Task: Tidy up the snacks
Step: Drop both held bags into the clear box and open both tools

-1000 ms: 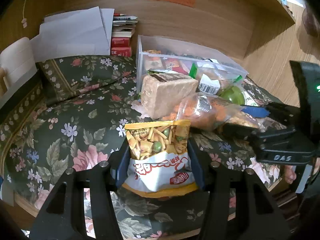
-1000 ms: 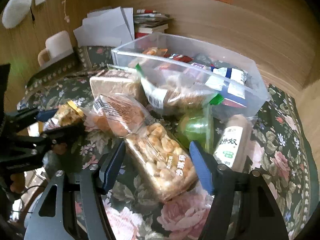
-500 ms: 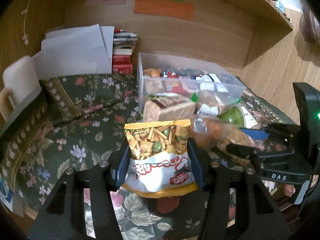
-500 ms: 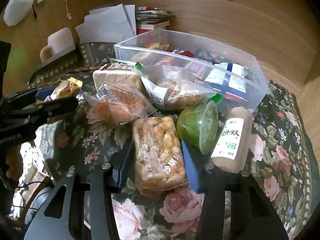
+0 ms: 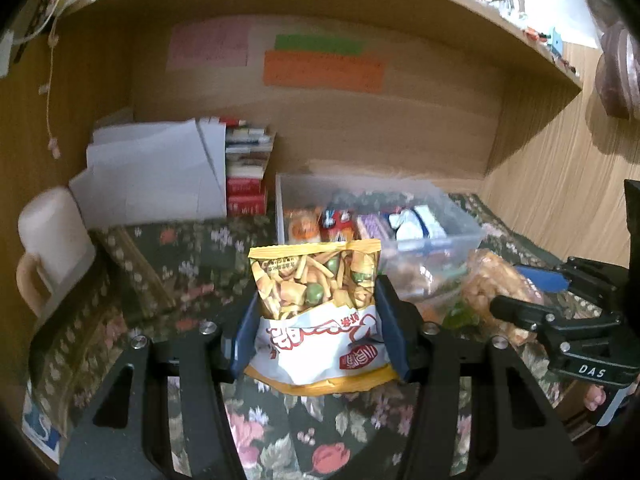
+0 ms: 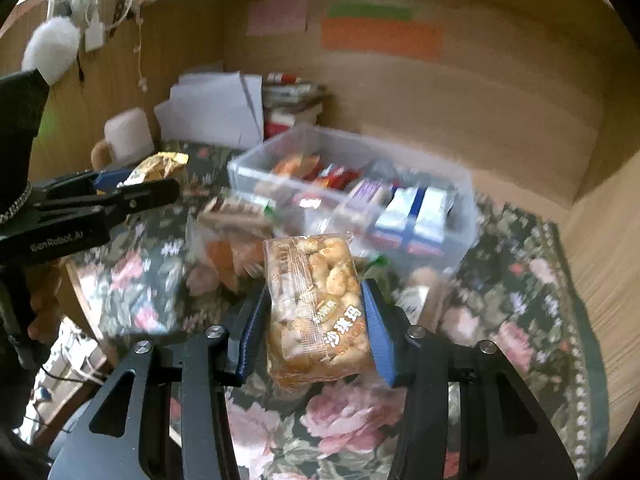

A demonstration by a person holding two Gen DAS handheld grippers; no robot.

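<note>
Just clamped right tongs (image 6: 316, 322) on the sachima pack (image 6: 318, 312), left tongs (image 5: 318, 330) hugging the mixed-snack bag (image 5: 318, 312), both lifted off the worktop, headed for the clear bin (image 6: 460, 216) probably.

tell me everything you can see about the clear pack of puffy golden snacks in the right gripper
The clear snack pack is a see-through plastic wrapper, roughly brick-shaped, stuffed with lumpy golden-brown puffed pieces. Orange and white print runs down its front. It stands on end, tilted slightly, clamped at both sides by the blue pads of the right gripper, and seems lifted clear of the floral cloth. Its top reaches toward the clear plastic bin behind it. In the left wrist view it shows at the right, held in that gripper.
</note>
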